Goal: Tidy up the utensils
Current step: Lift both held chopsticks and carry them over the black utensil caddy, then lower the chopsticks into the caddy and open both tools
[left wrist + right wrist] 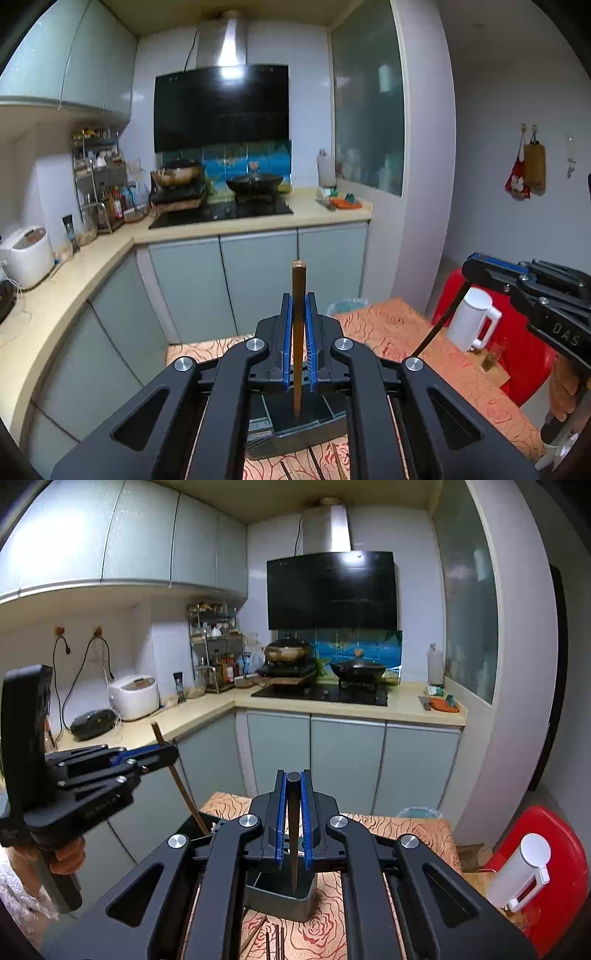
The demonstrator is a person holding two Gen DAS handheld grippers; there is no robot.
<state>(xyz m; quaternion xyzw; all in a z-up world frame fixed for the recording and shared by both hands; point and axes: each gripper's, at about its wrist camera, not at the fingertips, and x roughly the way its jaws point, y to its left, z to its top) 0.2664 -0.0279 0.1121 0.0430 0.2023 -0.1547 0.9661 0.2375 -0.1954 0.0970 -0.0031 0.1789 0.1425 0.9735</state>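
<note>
My left gripper [298, 310] is shut on a brown wooden chopstick [298, 295], held upright with its lower tip inside the dark utensil holder [295, 432] on the table. My right gripper [293, 790] is shut on a dark chopstick [293, 834], held upright with its tip over the dark holder [280, 901]. The left gripper with its brown chopstick [181, 782] shows at the left of the right wrist view. The right gripper with its dark chopstick [437, 325] shows at the right of the left wrist view. More chopsticks [275, 941] lie on the cloth before the holder.
The table has an orange rose-patterned cloth [413, 827]. A white kettle [472, 319] and a small glass [493, 356] stand on it at the right, by a red chair [561, 853]. A kitchen counter with a stove [221, 214] runs behind and to the left. A bin [347, 306] stands behind the table.
</note>
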